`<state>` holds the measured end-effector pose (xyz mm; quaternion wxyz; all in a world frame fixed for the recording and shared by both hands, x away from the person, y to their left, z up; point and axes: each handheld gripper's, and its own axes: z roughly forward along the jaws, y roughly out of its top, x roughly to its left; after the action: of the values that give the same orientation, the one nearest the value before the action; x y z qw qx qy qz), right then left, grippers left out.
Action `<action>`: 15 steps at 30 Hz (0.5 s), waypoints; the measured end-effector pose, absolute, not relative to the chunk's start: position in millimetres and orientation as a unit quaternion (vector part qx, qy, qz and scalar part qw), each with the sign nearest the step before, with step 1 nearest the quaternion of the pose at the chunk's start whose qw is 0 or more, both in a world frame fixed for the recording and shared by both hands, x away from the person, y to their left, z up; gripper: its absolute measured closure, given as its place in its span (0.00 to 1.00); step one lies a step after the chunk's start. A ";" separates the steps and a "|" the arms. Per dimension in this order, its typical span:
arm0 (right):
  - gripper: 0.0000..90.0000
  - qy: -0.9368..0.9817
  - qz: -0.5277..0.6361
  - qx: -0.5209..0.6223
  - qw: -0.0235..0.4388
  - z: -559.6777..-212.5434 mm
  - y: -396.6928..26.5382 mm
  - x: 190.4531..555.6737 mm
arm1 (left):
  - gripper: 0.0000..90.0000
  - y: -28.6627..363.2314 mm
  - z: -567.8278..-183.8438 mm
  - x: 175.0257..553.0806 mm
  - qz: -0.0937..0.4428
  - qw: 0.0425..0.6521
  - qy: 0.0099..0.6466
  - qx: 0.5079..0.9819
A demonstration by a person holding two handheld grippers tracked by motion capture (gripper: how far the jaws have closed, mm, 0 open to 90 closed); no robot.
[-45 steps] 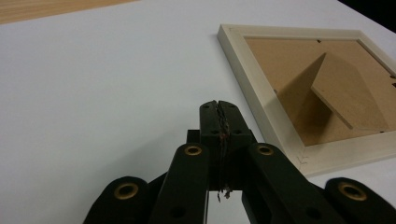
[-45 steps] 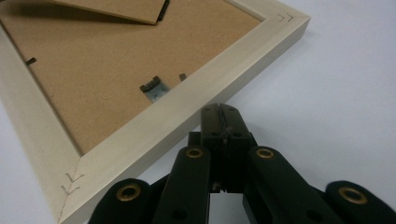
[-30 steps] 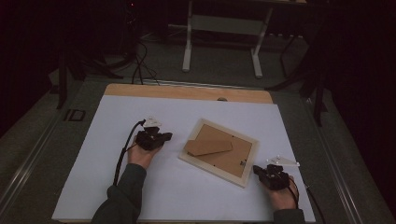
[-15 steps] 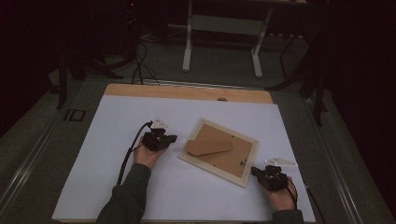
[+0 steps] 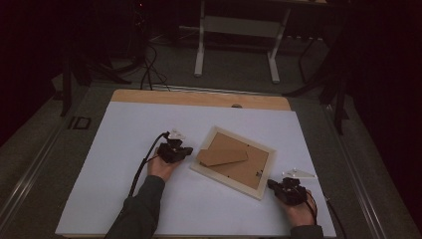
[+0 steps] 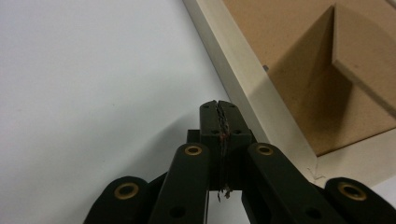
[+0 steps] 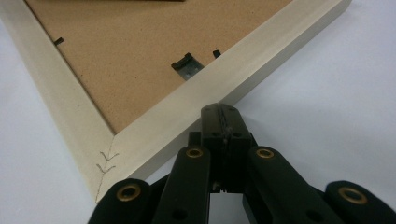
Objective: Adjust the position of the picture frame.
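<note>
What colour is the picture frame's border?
Pale cream wood around the frame, with a brown backing board; the right gripper view shows it best.

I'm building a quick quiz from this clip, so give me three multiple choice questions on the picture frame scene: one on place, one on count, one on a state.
1. Where does the picture frame lie?
A. On the white table top, between the two grippers
B. On the floor beside the table
C. Standing upright on its stand

2. How many grippers are at the frame?
A. One
B. Two
C. Three

3. How do the left gripper's jaws stand?
A. Wide open
B. Closed on the frame's rail
C. Shut, nothing between them

Answers: 1 A, the frame lies back side up on the table, with the left gripper at one corner and the right gripper at another. 2 B, one in each hand. 3 C, the left gripper view shows the jaws meeting beside the rail.
</note>
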<state>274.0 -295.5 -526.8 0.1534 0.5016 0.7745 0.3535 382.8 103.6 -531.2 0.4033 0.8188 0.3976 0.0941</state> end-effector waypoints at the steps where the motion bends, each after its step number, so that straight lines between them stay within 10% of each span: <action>1: 1.00 0.775 0.353 0.502 0.152 -526.9 -295.5 273.8 | 1.00 103.0 -531.8 383.1 0.093 0.400 0.398 0.820; 15: 1.00 0.776 0.350 0.504 0.147 -528.7 -296.0 274.3 | 1.00 96.2 -538.5 384.9 0.085 0.398 0.396 0.824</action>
<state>274.3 -296.0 -528.7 0.1471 0.5042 0.7757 0.3498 384.9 96.2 -538.5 0.3976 0.8235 0.3957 0.0849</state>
